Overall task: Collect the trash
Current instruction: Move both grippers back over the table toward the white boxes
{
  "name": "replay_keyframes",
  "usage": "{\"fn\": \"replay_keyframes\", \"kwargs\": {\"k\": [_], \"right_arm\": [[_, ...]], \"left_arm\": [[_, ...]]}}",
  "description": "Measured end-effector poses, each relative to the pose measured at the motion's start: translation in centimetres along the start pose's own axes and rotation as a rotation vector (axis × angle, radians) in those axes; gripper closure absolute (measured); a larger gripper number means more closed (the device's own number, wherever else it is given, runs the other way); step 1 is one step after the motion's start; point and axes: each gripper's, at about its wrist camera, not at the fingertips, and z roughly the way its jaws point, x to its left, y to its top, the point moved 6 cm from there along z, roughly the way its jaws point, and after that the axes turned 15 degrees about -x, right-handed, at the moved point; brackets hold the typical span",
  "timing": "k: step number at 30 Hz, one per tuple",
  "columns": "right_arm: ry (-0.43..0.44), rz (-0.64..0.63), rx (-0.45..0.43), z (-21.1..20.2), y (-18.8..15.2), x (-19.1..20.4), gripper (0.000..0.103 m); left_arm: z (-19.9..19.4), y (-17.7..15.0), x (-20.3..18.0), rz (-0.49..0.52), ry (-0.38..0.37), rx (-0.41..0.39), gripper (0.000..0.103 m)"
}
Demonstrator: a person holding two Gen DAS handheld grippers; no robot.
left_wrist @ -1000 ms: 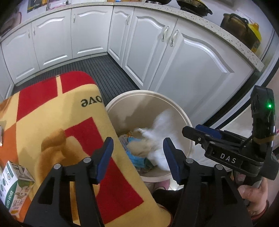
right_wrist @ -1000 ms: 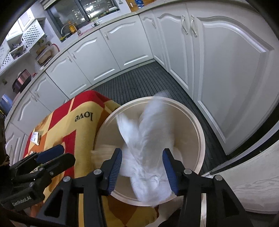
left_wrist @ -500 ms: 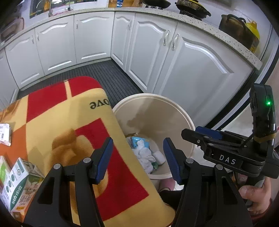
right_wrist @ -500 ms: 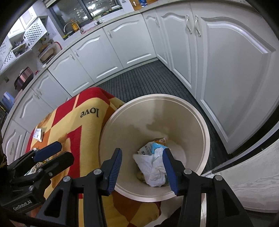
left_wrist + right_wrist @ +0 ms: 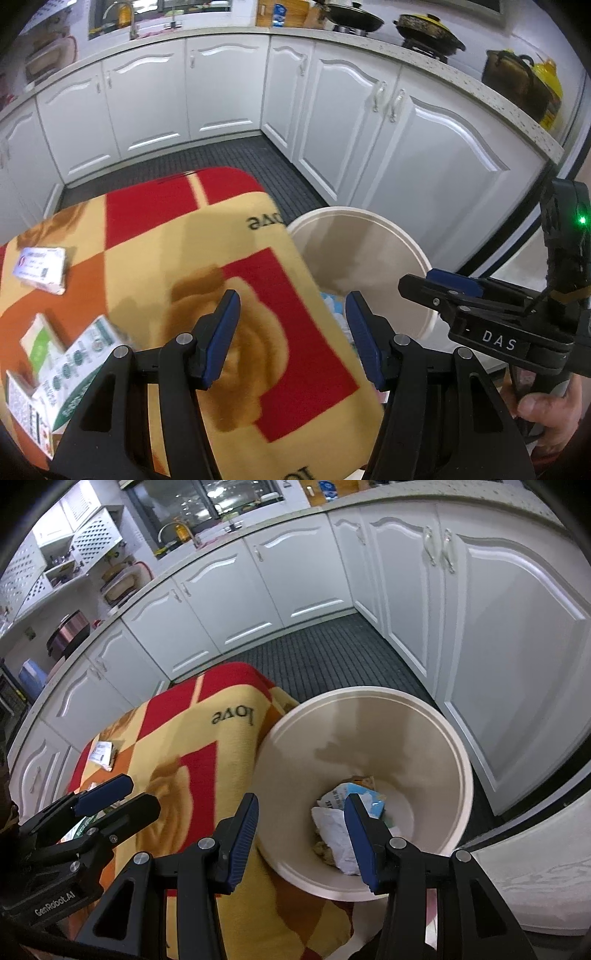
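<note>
Left gripper [image 5: 291, 336]: fingers parted, nothing between them; hovers over the near right part of the blanket-covered counter [image 5: 155, 258].
Right gripper [image 5: 301, 834]: fingers apart and empty, above the near rim of the trash bin [image 5: 424, 716].
Cartons [image 5: 66, 365]: trash not yet collected, at the counter's near left edge.
Small box [image 5: 40, 267]: farther back, by the left edge.
Bin contents: crumpled white paper [image 5: 332, 830] and a blue wrapper [image 5: 371, 803] lie on the bottom.
Step in hand: I judge it to be fetching the next piece.
Doing it well: take the left gripper to the cartons, straddle one carton across its narrow side, close firmly, lift clear of the blanket, release only over the bin's mouth.
</note>
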Motion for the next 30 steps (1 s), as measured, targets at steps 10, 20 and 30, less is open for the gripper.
{"fn": "replay_keyframes", "kwargs": {"k": [10,20,30], "right_arm": [[0.057,-0.052,0.028,0.9,-0.5,4.2,0.056],[0.145,-0.102,0.07,2.5,-1.3,9.6,0.055],[0.197,-0.159,0.102,3.4,-2.4,13.2,0.053]], "left_arm": [[-2.7,-0.4,4.9,-0.05,0.067,-0.005,0.045],[-8.1,-1.7,13.1,-0.145,0.166,-0.004,0.045],[-11.7,-8.9,18.4,-0.229,0.227,0.066,0.045]]}}
